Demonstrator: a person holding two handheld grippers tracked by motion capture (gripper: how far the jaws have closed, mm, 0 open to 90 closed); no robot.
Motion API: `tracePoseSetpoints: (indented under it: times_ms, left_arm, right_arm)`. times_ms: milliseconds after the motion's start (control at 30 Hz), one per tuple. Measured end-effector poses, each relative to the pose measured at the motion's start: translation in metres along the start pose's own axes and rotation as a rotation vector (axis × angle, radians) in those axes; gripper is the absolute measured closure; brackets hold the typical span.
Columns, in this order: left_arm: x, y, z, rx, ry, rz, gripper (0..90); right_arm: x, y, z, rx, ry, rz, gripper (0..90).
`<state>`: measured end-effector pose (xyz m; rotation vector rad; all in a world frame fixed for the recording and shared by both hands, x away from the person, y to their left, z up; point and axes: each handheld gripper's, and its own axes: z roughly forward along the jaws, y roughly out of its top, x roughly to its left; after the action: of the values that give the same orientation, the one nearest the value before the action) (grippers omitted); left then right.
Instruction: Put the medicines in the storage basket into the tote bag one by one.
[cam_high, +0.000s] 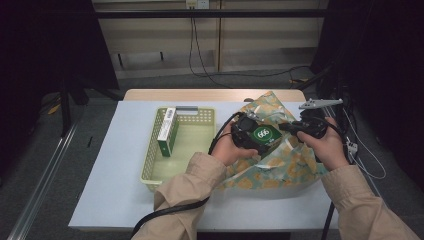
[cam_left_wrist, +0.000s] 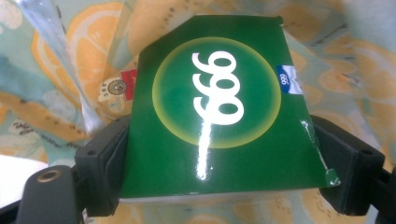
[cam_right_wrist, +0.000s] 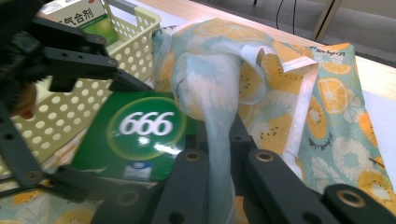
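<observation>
Here, the left gripper (cam_left_wrist: 219, 186) has its jaws spread wide and clamped on the two side edges of a green box (cam_left_wrist: 219, 116) marked 666, which stands between them and reaches out past their tips. Beyond the box lies the patterned bag (cam_left_wrist: 56, 84) with its orange slices. The right gripper (cam_right_wrist: 219, 154) has its jaws pressed together on a gathered strip of that bag's fabric, which rises from between them; the green box sits just to the left of these jaws. Farther off on that side stands a yellow basket (cam_high: 150, 160) holding another box (cam_high: 167, 132).
</observation>
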<state>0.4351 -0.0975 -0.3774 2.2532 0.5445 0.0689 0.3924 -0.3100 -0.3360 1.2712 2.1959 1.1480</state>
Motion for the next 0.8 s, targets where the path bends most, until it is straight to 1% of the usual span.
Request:
tracePoseSetpoints:
  times_ms: [67,167,233,267,333,433,467,500,567,600,633,667,700,733,800]
  left_arm:
    - [0.001,0.001,0.004,0.003,0.006,-0.005,16.3]
    - [0.003,0.001,0.009,0.01,0.015,-0.003,16.3]
    - [0.004,0.001,0.014,0.006,0.018,-0.012,16.2]
    - [0.005,0.001,0.016,0.016,0.022,-0.007,16.2]
    - [0.007,0.002,0.02,-0.006,0.018,-0.022,16.2]
    - [0.008,0.006,0.024,-0.01,0.023,-0.018,16.1]
    - [0.009,0.008,0.026,-0.023,0.025,-0.024,16.0]
    - [0.009,0.009,0.028,-0.03,0.033,-0.021,15.9]
    - [0.011,0.012,0.032,-0.065,0.043,-0.025,15.6]
    - [0.012,0.014,0.033,-0.074,0.049,-0.026,15.2]
    - [0.013,0.015,0.035,-0.095,0.059,-0.043,14.9]
    - [0.015,0.015,0.037,-0.114,0.06,-0.042,14.2]
    - [0.016,0.015,0.038,-0.114,0.046,-0.035,13.0]
    - [0.016,0.015,0.038,-0.108,0.04,-0.033,12.2]
    - [0.014,0.013,0.034,-0.095,0.023,-0.027,11.9]
  right_arm:
    - [0.0,0.0,-0.001,-0.001,0.0,-0.002,88.7]
    - [-0.001,0.0,-0.002,-0.005,0.001,0.001,88.7]
    - [-0.002,0.0,-0.003,-0.006,0.003,0.004,88.7]
    - [-0.002,-0.001,-0.003,-0.009,0.003,0.008,88.7]
    - [-0.003,-0.001,-0.004,-0.009,0.004,0.009,88.7]
    - [-0.004,-0.001,-0.004,-0.013,0.002,0.012,88.7]
    - [-0.004,-0.001,-0.005,-0.015,0.002,0.016,88.7]
    - [-0.004,-0.001,-0.005,-0.017,0.003,0.016,88.7]
    - [-0.005,-0.001,-0.006,-0.022,0.002,0.017,88.7]
    - [-0.005,-0.001,-0.006,-0.021,0.003,0.02,88.7]
    - [-0.006,-0.001,-0.006,-0.021,0.0,0.019,88.7]
    - [-0.007,-0.001,-0.006,-0.022,-0.001,0.021,88.7]
    - [-0.007,-0.002,-0.006,-0.021,-0.001,0.023,88.7]
    - [-0.008,-0.002,-0.006,-0.021,-0.002,0.025,88.7]
    - [-0.009,-0.004,-0.006,-0.016,0.002,0.027,88.6]
